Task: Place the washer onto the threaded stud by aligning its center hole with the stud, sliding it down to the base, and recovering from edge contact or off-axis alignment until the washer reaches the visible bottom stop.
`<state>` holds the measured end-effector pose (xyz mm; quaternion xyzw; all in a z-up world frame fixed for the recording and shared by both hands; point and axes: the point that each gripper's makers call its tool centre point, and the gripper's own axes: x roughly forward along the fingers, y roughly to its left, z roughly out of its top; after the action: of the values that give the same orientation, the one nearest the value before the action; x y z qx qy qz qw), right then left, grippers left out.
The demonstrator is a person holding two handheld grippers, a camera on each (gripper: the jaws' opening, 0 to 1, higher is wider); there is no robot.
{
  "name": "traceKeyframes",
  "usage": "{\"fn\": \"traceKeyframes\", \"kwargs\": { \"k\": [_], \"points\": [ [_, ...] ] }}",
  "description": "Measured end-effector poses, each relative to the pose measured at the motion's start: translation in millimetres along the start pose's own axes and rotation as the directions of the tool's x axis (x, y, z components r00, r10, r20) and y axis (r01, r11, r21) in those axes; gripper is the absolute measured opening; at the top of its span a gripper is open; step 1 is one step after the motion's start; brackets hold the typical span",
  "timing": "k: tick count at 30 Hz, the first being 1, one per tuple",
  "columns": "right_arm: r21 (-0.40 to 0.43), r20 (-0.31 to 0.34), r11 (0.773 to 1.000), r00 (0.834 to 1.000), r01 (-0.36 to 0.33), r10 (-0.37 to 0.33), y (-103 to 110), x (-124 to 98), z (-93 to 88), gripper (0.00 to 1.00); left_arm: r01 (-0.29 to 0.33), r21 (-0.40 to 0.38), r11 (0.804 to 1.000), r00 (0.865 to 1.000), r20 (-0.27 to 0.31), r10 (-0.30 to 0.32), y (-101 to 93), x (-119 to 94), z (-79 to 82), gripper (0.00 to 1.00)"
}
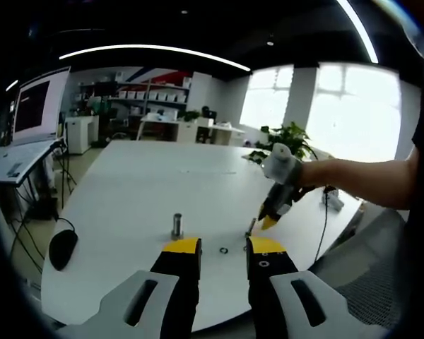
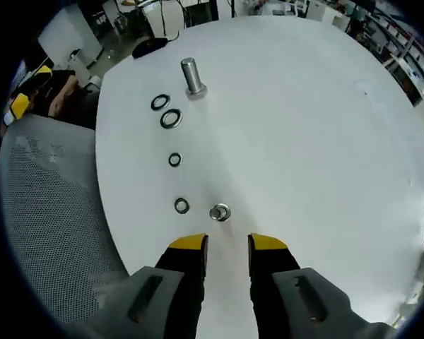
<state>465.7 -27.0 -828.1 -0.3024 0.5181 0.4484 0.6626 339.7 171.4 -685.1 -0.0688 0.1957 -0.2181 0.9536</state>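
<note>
On the white table (image 1: 127,191) a thick threaded stud (image 1: 177,224) stands upright, with a thinner stud (image 1: 251,226) to its right and one small washer (image 1: 223,250) between them. My left gripper (image 1: 224,247) is open above the table's near edge, nothing between its yellow tips. My right gripper (image 1: 270,219), held by a hand, hovers just over the thinner stud. In the right gripper view I look down on the thinner stud (image 2: 220,212), several loose washers in a row (image 2: 172,119) and the thick stud (image 2: 192,76). My right gripper (image 2: 226,244) is open and empty.
A grey mesh chair (image 2: 49,212) sits against the table edge. A black mouse (image 1: 62,248) and its cable lie at the left rim. A monitor (image 1: 39,106) stands on a side desk, and a potted plant (image 1: 290,138) grows beyond the table.
</note>
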Motion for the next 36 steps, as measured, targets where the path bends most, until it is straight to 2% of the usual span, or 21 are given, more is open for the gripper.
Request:
{"fn": "traceKeyframes", "kwargs": {
  "k": [12, 22, 25, 29, 36],
  "points": [
    [0.023, 0.026, 0.998, 0.998, -0.051, 0.05, 28, 6, -5.1, 0.24, 0.001, -0.002, 1.0, 1.0, 0.009, -0.001, -2.1, -1, 2.4, 0.23],
    [-0.041, 0.012, 0.995, 0.996, -0.09, 0.09, 55, 28, -2.8, 0.24, 0.003, -0.001, 1.0, 1.0, 0.008, -0.003, -2.2, -1, 2.6, 0.23],
    [-0.088, 0.026, 0.994, 0.998, -0.062, 0.065, 54, 33, 2.2, 0.24, 0.003, -0.001, 1.0, 1.0, 0.008, -0.003, -2.1, -1, 2.5, 0.23],
    [-0.094, 0.081, 0.996, 0.997, -0.003, 0.01, 52, 38, 14.5, 0.24, 0.004, 0.0, 1.0, 1.0, 0.007, -0.004, -2.1, -1, 2.2, 0.23],
    [-0.08, 0.111, 0.997, 0.994, 0.02, -0.011, 52, 44, 19.2, 0.24, 0.003, -0.001, 1.0, 1.0, 0.004, -0.003, -1.8, -1, 1.6, 0.23]
  ]
}}
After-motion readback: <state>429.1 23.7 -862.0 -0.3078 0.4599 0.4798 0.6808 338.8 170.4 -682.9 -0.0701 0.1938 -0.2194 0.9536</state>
